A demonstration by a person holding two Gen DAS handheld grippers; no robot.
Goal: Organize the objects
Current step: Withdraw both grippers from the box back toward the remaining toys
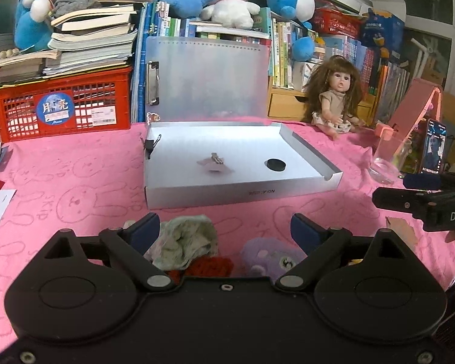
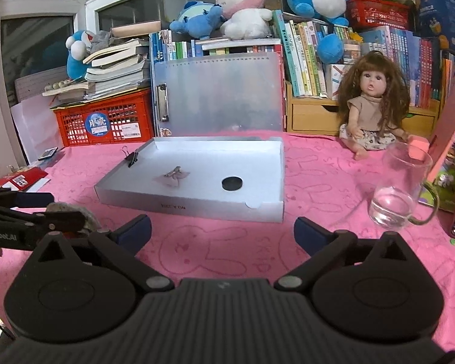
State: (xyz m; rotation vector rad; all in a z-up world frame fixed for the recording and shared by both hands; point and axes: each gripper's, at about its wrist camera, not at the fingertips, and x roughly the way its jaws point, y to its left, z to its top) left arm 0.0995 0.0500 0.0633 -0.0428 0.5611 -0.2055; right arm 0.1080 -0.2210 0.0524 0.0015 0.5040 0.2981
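My left gripper (image 1: 226,230) stands open low over the pink tablecloth. In the gap between its fingers lie a crumpled pale green cloth (image 1: 185,242), a red knitted piece (image 1: 210,267) and a small purple plush (image 1: 270,257); the pads press on none of them. Beyond them is a shallow white box (image 1: 242,179) holding a bow hair clip (image 1: 215,160), a black disc (image 1: 275,164) and a binder clip (image 1: 150,145) on its left wall. My right gripper (image 2: 223,230) is open over bare cloth in front of the same white box (image 2: 197,206).
A doll (image 2: 373,112) sits at the back right. A glass cup (image 2: 400,194) with a little water stands right of the box, with a phone (image 1: 433,148) beyond it. A red crate (image 1: 63,106), book stacks and plush toys line the back. Red and white papers (image 2: 21,180) lie at the left.
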